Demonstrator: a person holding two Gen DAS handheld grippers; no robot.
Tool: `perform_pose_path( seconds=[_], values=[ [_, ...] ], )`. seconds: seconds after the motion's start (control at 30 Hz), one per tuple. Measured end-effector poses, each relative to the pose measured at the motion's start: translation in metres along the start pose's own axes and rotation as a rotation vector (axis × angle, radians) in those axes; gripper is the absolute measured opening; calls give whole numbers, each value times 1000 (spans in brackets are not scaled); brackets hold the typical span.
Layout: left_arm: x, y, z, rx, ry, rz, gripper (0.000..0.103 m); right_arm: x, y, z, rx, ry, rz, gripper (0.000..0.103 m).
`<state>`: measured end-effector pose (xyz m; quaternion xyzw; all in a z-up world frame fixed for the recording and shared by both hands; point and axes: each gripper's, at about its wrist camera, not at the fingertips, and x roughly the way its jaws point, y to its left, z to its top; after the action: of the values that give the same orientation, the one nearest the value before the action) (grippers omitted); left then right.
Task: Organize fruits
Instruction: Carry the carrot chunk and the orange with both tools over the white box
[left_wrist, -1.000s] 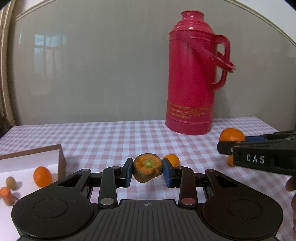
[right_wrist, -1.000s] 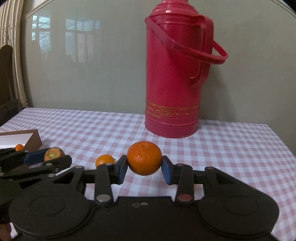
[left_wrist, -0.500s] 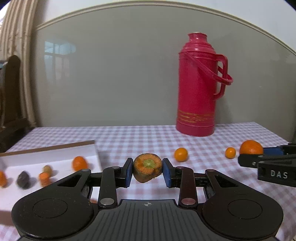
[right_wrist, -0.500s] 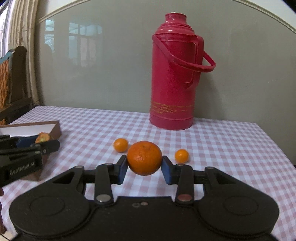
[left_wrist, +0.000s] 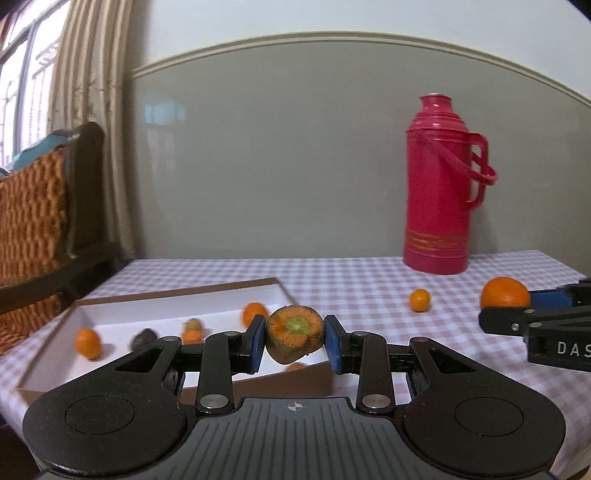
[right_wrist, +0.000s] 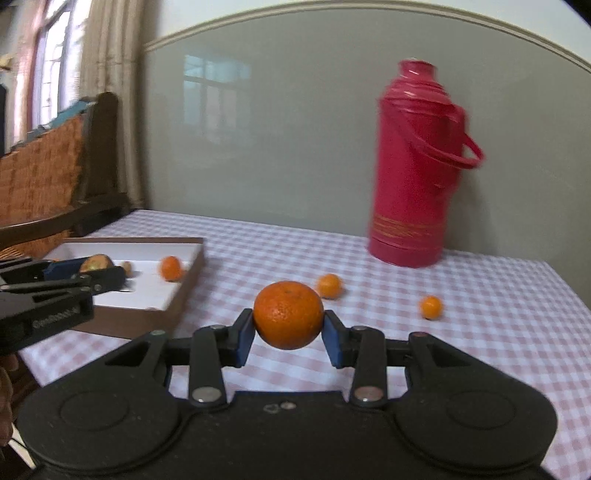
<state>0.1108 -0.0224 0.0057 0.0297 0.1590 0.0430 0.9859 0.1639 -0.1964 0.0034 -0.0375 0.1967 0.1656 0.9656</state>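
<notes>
My left gripper is shut on a carrot stub with an orange cut face and green core, held above the near right corner of a shallow brown box with a white floor. The box holds several small fruits, among them an orange and a dark one. My right gripper is shut on a tangerine above the checked tablecloth, right of the box. It also shows in the left wrist view. Two small oranges lie loose on the cloth.
A tall red thermos stands at the back of the table near the wall. A wooden chair with a woven orange cushion is at the left, past the table's edge. The table's right edge is close to the loose oranges.
Both grippers have pulled back and up from the thermos and swung left. The box and its fruits have come into fuller view. Both grips are unchanged.
</notes>
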Motion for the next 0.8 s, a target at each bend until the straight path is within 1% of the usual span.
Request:
perform_pose_path(
  seconds=[0.13, 0.4, 0.6, 0.8],
  values=[
    [-7, 26, 0, -10, -4, 53, 34, 4, 28, 7, -55, -24, 53, 31],
    [-11, 71, -4, -41, 1, 147, 34, 14, 69, 18, -104, -43, 154, 31],
    [-15, 93, -7, -56, 0, 190, 34, 18, 93, 25, -120, -56, 203, 31],
    [-17, 112, -9, -63, 4, 221, 34, 24, 112, 28, -128, -65, 229, 31]
  ],
)
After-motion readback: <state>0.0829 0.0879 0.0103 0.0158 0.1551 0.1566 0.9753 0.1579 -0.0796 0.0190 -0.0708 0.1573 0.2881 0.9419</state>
